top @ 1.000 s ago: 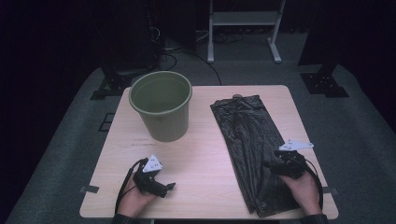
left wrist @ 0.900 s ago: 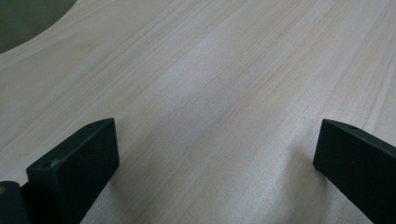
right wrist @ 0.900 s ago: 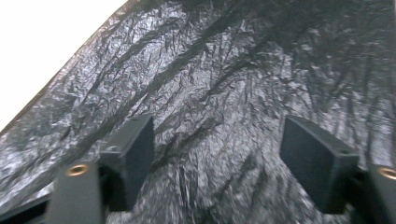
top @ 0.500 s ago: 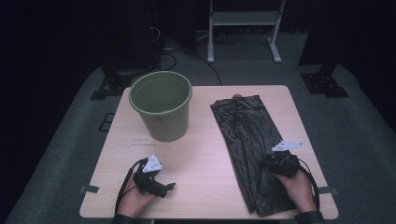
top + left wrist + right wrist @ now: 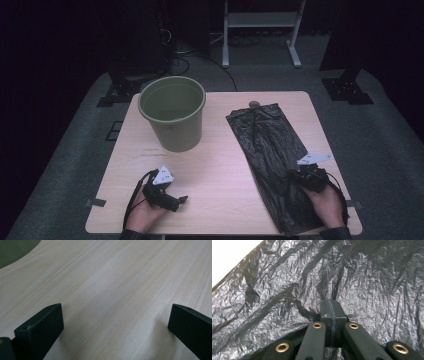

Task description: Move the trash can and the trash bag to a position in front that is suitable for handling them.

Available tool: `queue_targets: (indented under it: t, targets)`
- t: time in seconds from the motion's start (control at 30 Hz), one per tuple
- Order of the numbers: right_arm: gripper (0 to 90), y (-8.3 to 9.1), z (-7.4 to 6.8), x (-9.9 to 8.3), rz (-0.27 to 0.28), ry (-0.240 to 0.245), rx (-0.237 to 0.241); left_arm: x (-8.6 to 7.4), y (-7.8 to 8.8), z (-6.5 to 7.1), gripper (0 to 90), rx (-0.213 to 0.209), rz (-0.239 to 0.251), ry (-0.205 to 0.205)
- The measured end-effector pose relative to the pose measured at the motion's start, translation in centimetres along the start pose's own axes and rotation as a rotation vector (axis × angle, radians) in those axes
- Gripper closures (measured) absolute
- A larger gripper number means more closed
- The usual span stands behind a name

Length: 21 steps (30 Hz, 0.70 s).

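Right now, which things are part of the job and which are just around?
In the job:
- black plastic bag, pinched by the right gripper
- green bucket
- left gripper, open, resting on the table

Just around:
- white stand behind
- floor cables

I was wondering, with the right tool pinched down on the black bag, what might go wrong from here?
1. The right tool has just been closing, and its jaws meet on the black bag. They may pinch only one thin layer, so the film could slip or tear when lifted.
2. The bag lies flat and long on the table; lifted, it might drag and snag.
3. The left tool rests open, away from the bucket, so the bucket could tip if the bag brushes it.
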State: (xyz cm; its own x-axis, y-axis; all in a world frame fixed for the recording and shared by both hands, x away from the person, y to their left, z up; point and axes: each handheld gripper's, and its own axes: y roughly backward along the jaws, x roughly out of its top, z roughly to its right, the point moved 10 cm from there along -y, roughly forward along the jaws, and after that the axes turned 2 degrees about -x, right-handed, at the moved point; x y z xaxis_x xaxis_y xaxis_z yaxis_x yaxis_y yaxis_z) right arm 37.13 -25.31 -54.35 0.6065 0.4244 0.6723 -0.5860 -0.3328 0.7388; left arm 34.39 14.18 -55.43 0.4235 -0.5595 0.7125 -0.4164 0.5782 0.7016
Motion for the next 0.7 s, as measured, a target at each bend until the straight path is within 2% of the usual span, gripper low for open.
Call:
queue_targets:
  t: [0.17, 0.2, 0.23, 0.27, 0.3, 0.33, 0.37, 0.43, 0.57, 0.67, 0.7]
  targets:
    - [90.0, 1.7, 0.5, -1.7, -0.002, -0.020, 0.001, 0.0, 0.0, 0.0, 0.0, 0.000, 0.000, 0.000]
    - [81.3, 2.3, 0.7, -2.0, 0.015, -0.031, 0.010, 0.0, 0.0, 0.0, 0.0, 0.000, 0.000, 0.000]
    - [81.3, 2.3, 0.7, -2.0, 0.015, -0.031, 0.010, 0.0, 0.0, 0.0, 0.0, 0.000, 0.000, 0.000]
    - [67.1, 2.6, 0.8, -1.9, 0.036, -0.055, 0.020, 0.0, 0.0, 0.0, 0.0, 0.000, 0.000, 0.000]
    - [67.1, 2.6, 0.8, -1.9, 0.036, -0.055, 0.020, 0.0, 0.0, 0.0, 0.0, 0.000, 0.000, 0.000]
    - [59.2, 2.6, 0.7, -1.6, 0.050, -0.050, 0.033, 0.0, 0.0, 0.0, 0.0, 0.000, 0.000, 0.000]
    - [43.6, 2.5, 0.7, -1.0, 0.080, -0.056, 0.024, 0.0, 0.0, 0.0, 0.0, 0.000, 0.000, 0.000]
    - [33.2, 2.2, 0.5, -0.5, 0.096, -0.061, 0.029, 0.0, 0.0, 0.0, 0.0, 0.000, 0.000, 0.000]
    - [18.1, 0.7, 0.5, 0.6, 0.124, -0.061, 0.019, 0.0, 0.0, 0.0, 0.0, 0.000, 0.000, 0.000]
    - [12.9, -0.4, 0.9, 0.6, 0.088, -0.084, -0.002, 0.0, 0.0, 0.0, 0.0, 0.000, 0.000, 0.000]
    - [12.8, -0.6, 0.9, 0.6, 0.082, -0.085, 0.005, 0.0, 0.0, 0.0, 0.0, 0.000, 0.000, 0.000]
